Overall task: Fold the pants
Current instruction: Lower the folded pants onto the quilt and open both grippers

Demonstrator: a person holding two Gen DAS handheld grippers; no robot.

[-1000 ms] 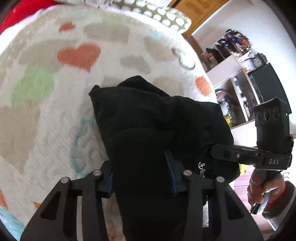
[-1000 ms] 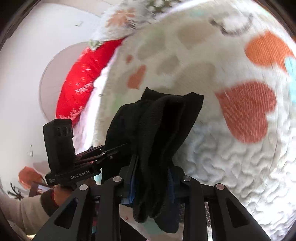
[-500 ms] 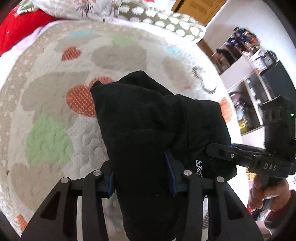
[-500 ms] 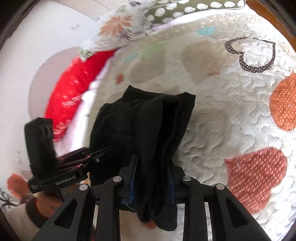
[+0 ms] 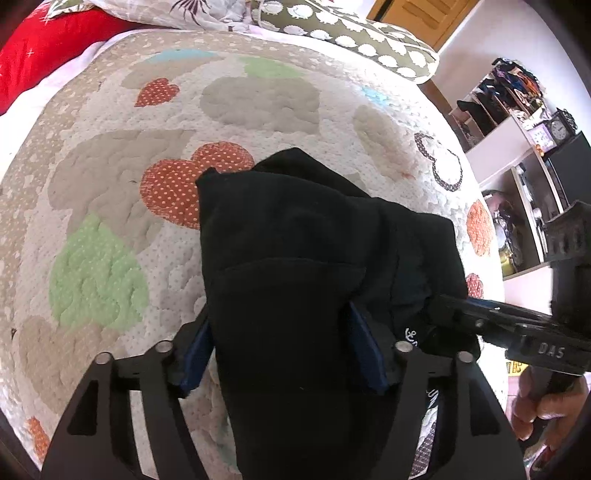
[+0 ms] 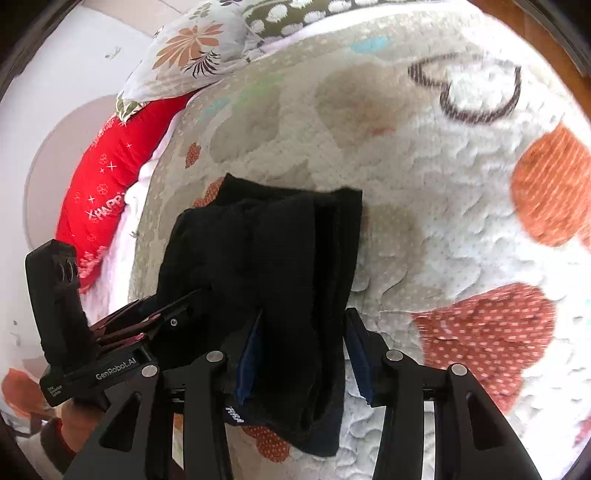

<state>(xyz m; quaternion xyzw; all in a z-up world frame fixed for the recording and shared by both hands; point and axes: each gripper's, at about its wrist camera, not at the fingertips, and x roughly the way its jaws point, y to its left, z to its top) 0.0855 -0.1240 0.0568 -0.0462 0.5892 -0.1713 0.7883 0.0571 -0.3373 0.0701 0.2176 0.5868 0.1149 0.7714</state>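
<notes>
The black pants (image 5: 295, 258) are bunched and folded over, held above the heart-patterned quilt (image 5: 110, 184). My left gripper (image 5: 284, 354) is shut on the near edge of the pants, which drape over and between its fingers. My right gripper (image 6: 303, 354) is shut on the other end of the pants (image 6: 280, 258), with cloth hanging below its fingers. Each gripper shows in the other's view: the right gripper (image 5: 480, 321) at the pants' right side, the left gripper (image 6: 155, 317) at their left side.
A red pillow (image 6: 107, 184) and patterned pillows (image 5: 351, 33) lie at the head of the bed. Shelves with clutter (image 5: 517, 122) stand past the bed's right edge. A wooden door (image 5: 417, 14) is at the far corner.
Both grippers have moved up and back from the quilt with the pants still held, so more of the bed and the pillows shows. The grips have not changed.
</notes>
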